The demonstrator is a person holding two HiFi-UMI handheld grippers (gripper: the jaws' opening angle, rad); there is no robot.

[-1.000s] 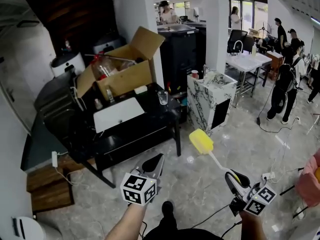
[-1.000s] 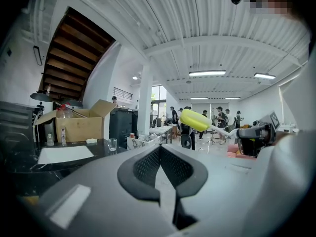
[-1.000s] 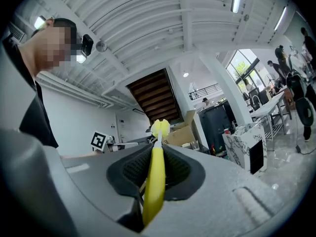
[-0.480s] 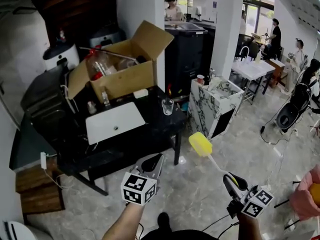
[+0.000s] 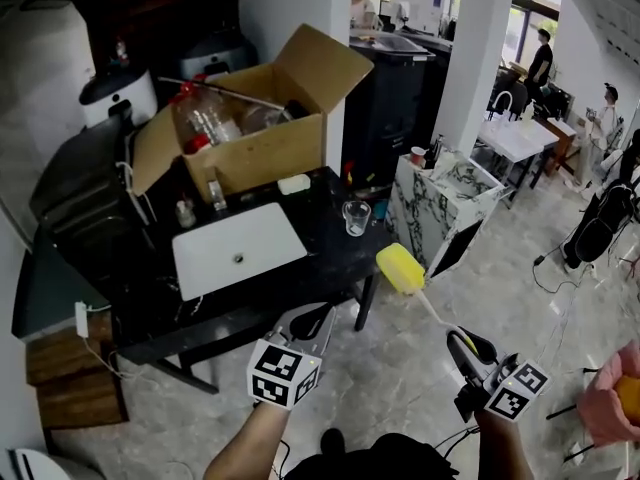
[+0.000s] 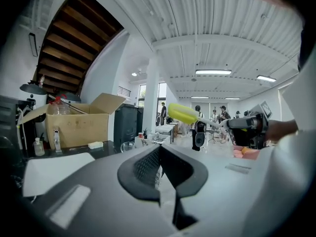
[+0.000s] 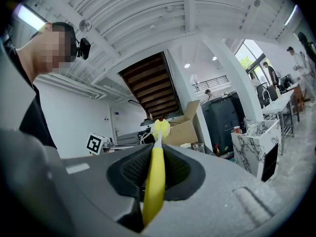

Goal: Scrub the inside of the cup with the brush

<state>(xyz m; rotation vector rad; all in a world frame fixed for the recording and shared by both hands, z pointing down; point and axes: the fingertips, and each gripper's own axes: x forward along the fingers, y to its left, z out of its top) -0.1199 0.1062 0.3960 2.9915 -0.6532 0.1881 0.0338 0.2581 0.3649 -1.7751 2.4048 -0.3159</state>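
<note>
A clear glass cup (image 5: 355,217) stands near the right edge of the black table (image 5: 250,288); it also shows small in the left gripper view (image 6: 128,146). My right gripper (image 5: 462,346) is shut on the yellow handle of a brush (image 7: 154,181), whose yellow sponge head (image 5: 401,269) points up and left, short of the table's right corner. The left gripper (image 5: 312,325) is shut with nothing in it and hangs in front of the table's near edge. Both grippers are well away from the cup.
A white sink basin (image 5: 238,249) is set in the table, with an open cardboard box (image 5: 250,128) of bottles behind it. A marble-patterned cabinet (image 5: 440,208) stands right of the table. People stand at tables in the far right background. Cables lie on the tiled floor.
The table, box and cup have drawn nearer and shifted right in the head view. Both grippers have come closer to the table, still held the same way, the brush in the right one.
</note>
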